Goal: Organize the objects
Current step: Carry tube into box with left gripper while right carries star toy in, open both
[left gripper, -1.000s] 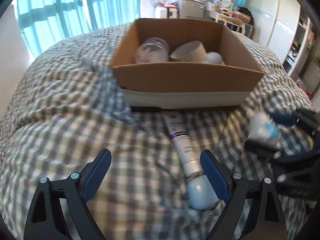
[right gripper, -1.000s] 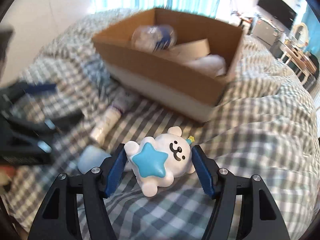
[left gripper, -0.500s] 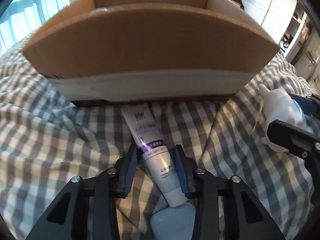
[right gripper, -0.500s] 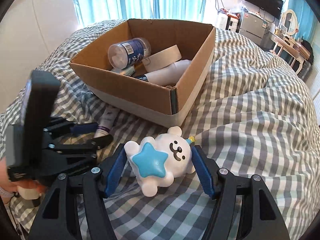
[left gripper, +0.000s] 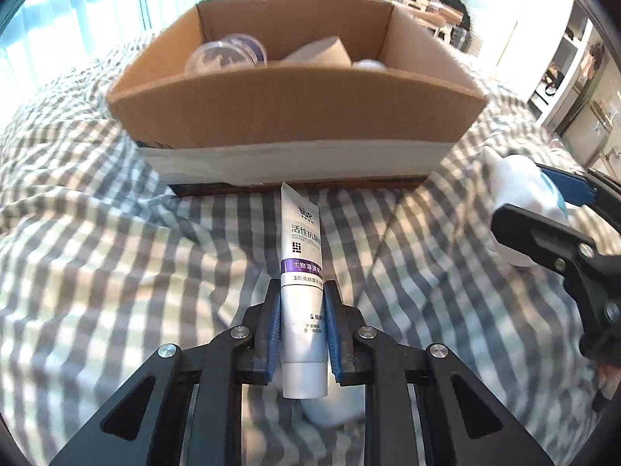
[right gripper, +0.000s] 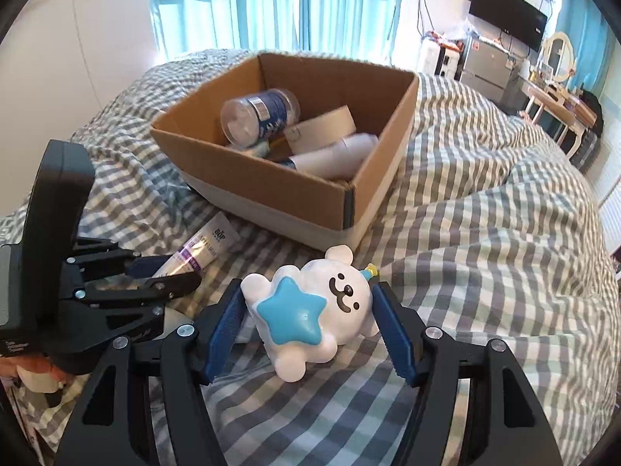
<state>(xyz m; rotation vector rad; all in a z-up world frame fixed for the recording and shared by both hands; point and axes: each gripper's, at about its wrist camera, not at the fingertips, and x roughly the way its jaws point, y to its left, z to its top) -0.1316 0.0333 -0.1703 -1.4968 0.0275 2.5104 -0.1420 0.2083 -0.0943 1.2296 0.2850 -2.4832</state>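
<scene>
My left gripper [left gripper: 300, 306] is shut on a white and purple tube [left gripper: 302, 272], held just above the checked bedcover, its flat end toward the cardboard box [left gripper: 295, 116]. My right gripper [right gripper: 308, 310] is shut on a white bear toy with a blue star [right gripper: 310, 306], held over the bedcover in front of the box [right gripper: 271, 190]. The bear [left gripper: 516, 198] and right gripper [left gripper: 543, 225] show at the right of the left wrist view. The left gripper [right gripper: 163, 277] and tube [right gripper: 202, 248] show at the left of the right wrist view.
The box holds a clear jar with a blue label [right gripper: 260, 114], a cardboard roll [right gripper: 322, 126] and a white bottle [right gripper: 337, 153]. A pale blue object [left gripper: 333, 407] lies under the left gripper. The checked bedcover [right gripper: 485, 233] is rumpled. Furniture stands at the back right.
My left gripper came down over the tube, closed on it and lifted it back from the box. My right gripper kept hold of the bear and rose a little.
</scene>
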